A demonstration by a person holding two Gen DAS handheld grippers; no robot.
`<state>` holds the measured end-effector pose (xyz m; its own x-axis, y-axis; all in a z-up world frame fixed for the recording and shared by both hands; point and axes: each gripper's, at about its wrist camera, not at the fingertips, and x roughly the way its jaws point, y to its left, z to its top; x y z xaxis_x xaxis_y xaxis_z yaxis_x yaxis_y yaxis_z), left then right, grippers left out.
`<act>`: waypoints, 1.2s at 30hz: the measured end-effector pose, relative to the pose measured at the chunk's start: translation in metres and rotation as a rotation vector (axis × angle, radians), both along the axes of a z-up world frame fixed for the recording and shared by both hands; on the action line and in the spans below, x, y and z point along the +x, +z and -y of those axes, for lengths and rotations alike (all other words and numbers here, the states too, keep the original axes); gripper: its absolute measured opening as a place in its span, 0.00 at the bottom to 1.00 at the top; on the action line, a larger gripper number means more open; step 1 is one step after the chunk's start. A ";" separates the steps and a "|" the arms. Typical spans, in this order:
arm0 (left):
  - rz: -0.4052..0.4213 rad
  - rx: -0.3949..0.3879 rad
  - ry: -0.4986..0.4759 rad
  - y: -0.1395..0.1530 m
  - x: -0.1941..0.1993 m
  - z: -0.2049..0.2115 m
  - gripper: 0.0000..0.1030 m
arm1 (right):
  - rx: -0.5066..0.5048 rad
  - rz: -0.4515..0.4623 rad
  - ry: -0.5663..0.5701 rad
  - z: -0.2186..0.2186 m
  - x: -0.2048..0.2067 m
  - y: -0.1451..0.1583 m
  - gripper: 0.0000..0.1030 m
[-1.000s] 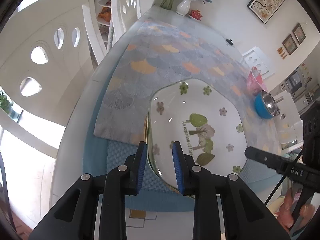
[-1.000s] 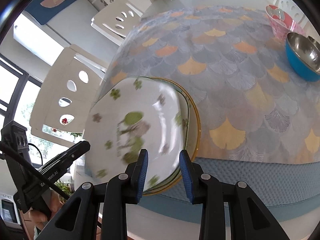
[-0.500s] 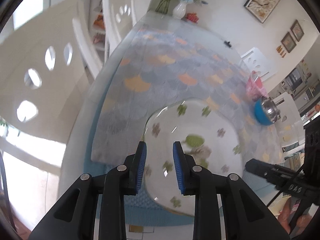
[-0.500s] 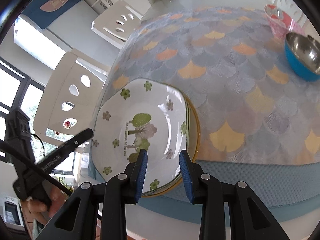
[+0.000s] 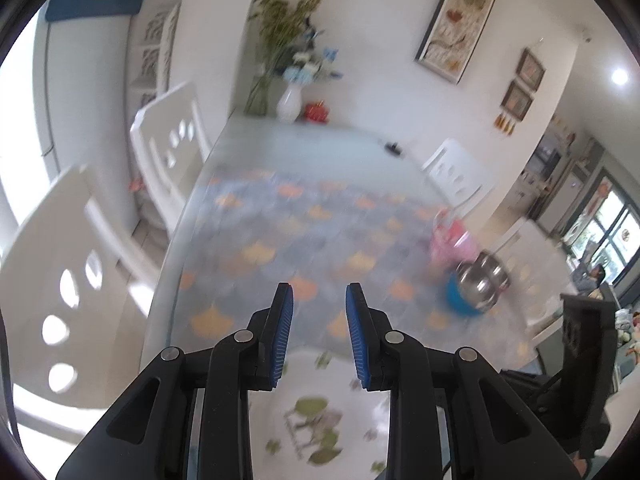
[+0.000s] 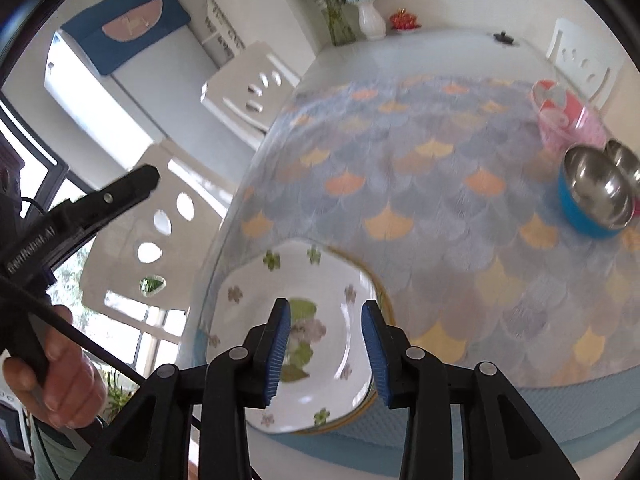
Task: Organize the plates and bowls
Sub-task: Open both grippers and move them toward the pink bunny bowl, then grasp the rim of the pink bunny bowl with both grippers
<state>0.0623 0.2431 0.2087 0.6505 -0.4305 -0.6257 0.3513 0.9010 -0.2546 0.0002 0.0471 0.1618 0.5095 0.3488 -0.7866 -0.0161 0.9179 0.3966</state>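
A white flowered plate [image 6: 320, 292] lies on top of a yellow-rimmed plate [image 6: 386, 300] at the near left corner of the table. My right gripper [image 6: 324, 312] hovers above it. Its jaws are opening, and nothing is between them. My left gripper [image 5: 320, 296] is raised over the same plate [image 5: 312, 412], with its pads close together and nothing between them. It also shows from the side as the left gripper [image 6: 148, 180] in the right wrist view. A blue steel bowl [image 6: 592, 196], a second steel bowl [image 6: 624, 160] and a pink bowl [image 6: 568, 120] stand at the far right.
A scallop-patterned cloth [image 6: 420, 184] covers most of the glass table. White chairs [image 6: 248, 92] [image 5: 60, 280] stand along the left side. A vase of flowers [image 6: 370, 20] and a small red item [image 6: 404, 20] sit at the far end. A hand [image 6: 60, 380] holds the left gripper.
The flowered plate settled flat on the stack. Both grippers rose away from it; the left view tipped up toward the far end of the table. The right jaws widened.
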 end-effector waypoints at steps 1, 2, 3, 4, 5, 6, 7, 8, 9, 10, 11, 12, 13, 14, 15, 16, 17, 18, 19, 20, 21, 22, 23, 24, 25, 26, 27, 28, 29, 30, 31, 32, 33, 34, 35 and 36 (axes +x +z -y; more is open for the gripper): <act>0.016 -0.006 -0.005 0.006 0.003 0.002 0.24 | -0.004 0.020 -0.018 0.004 0.003 0.007 0.45; 0.031 -0.015 -0.013 0.012 0.007 0.004 0.24 | -0.005 0.031 -0.027 0.006 0.005 0.010 0.53; 0.040 -0.023 -0.018 0.016 0.011 0.006 0.25 | -0.004 0.048 -0.041 0.009 0.008 0.014 0.54; 0.045 -0.027 -0.021 0.018 0.014 0.008 0.27 | -0.005 0.060 -0.053 0.013 0.012 0.019 0.54; 0.055 -0.033 -0.024 0.022 0.019 0.009 0.28 | -0.008 0.062 -0.059 0.016 0.017 0.022 0.54; 0.061 -0.040 -0.029 0.024 0.023 0.011 0.28 | -0.013 0.063 -0.063 0.017 0.022 0.024 0.54; 0.065 -0.046 -0.036 0.025 0.028 0.013 0.28 | -0.018 0.064 -0.069 0.020 0.026 0.025 0.54; 0.069 -0.049 -0.043 0.026 0.033 0.016 0.30 | -0.022 0.066 -0.074 0.023 0.029 0.027 0.54; 0.077 -0.040 -0.050 0.026 0.039 0.021 0.37 | -0.030 0.067 -0.082 0.027 0.034 0.029 0.54; 0.082 -0.031 -0.057 0.027 0.041 0.025 0.42 | -0.035 0.064 -0.088 0.030 0.038 0.030 0.54; 0.089 -0.015 -0.071 0.027 0.046 0.033 0.53 | -0.039 0.059 -0.093 0.034 0.041 0.030 0.54; 0.094 -0.010 -0.084 0.026 0.049 0.038 0.62 | -0.043 0.049 -0.103 0.039 0.044 0.030 0.54; 0.098 -0.008 -0.103 0.024 0.052 0.044 0.65 | -0.046 0.040 -0.119 0.047 0.045 0.028 0.54; 0.095 -0.004 -0.123 0.023 0.055 0.052 0.67 | -0.049 0.032 -0.143 0.055 0.045 0.026 0.54; 0.080 0.008 -0.147 0.019 0.061 0.064 0.67 | -0.051 0.026 -0.158 0.061 0.045 0.025 0.54; 0.070 0.016 -0.158 0.017 0.063 0.071 0.67 | -0.054 0.011 -0.188 0.073 0.045 0.021 0.54; 0.055 0.026 -0.171 0.014 0.067 0.083 0.67 | -0.053 0.001 -0.203 0.081 0.045 0.018 0.54; 0.046 0.032 -0.179 0.013 0.069 0.091 0.67 | -0.050 -0.012 -0.225 0.092 0.044 0.015 0.54; 0.036 0.034 -0.195 0.011 0.072 0.103 0.67 | -0.046 -0.025 -0.249 0.105 0.045 0.012 0.54; 0.030 0.034 -0.207 0.010 0.075 0.112 0.67 | -0.044 -0.031 -0.266 0.116 0.045 0.011 0.54; 0.023 0.036 -0.214 0.009 0.076 0.120 0.67 | -0.042 -0.033 -0.289 0.129 0.046 0.011 0.54; 0.016 0.040 -0.219 0.008 0.079 0.129 0.67 | -0.043 -0.031 -0.315 0.144 0.047 0.011 0.54; 0.010 0.045 -0.226 0.007 0.081 0.139 0.67 | -0.047 -0.027 -0.339 0.161 0.048 0.011 0.55; 0.005 0.051 -0.229 0.005 0.084 0.151 0.67 | -0.048 -0.025 -0.352 0.170 0.048 0.012 0.55; 0.000 0.055 -0.230 0.004 0.086 0.161 0.67 | -0.050 -0.022 -0.372 0.187 0.050 0.013 0.56; -0.007 0.053 -0.232 0.002 0.089 0.171 0.67 | -0.052 -0.019 -0.385 0.199 0.051 0.014 0.59; -0.021 0.047 -0.233 -0.001 0.093 0.183 0.67 | -0.054 -0.013 -0.399 0.220 0.054 0.015 0.61; -0.044 0.044 -0.227 -0.004 0.098 0.196 0.67 | -0.053 -0.005 -0.407 0.235 0.056 0.015 0.64; -0.066 0.037 -0.219 -0.006 0.102 0.208 0.67 | -0.054 -0.001 -0.412 0.249 0.060 0.016 0.65; -0.082 0.026 -0.213 -0.009 0.105 0.217 0.67 | -0.057 0.000 -0.415 0.261 0.064 0.017 0.65; -0.098 0.017 -0.207 -0.013 0.108 0.227 0.67 | -0.065 -0.004 -0.419 0.279 0.071 0.016 0.65; -0.113 0.013 -0.200 -0.017 0.112 0.239 0.67 | -0.068 -0.006 -0.420 0.293 0.077 0.016 0.65; -0.132 0.010 -0.196 -0.023 0.117 0.253 0.66 | -0.063 0.001 -0.424 0.313 0.084 0.015 0.65; -0.151 0.009 -0.189 -0.030 0.121 0.264 0.66 | -0.059 0.007 -0.427 0.326 0.090 0.014 0.65; -0.172 0.011 -0.180 -0.037 0.126 0.276 0.65 | -0.059 0.008 -0.427 0.339 0.097 0.011 0.65; -0.198 0.006 -0.173 -0.046 0.132 0.288 0.64 | -0.067 0.000 -0.426 0.352 0.106 0.007 0.65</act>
<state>0.1944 -0.0446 0.1629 0.4320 -0.5207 -0.7364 0.4442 0.8335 -0.3287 0.1059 -0.3051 0.1690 0.5969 0.0554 -0.8004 0.3696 0.8664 0.3357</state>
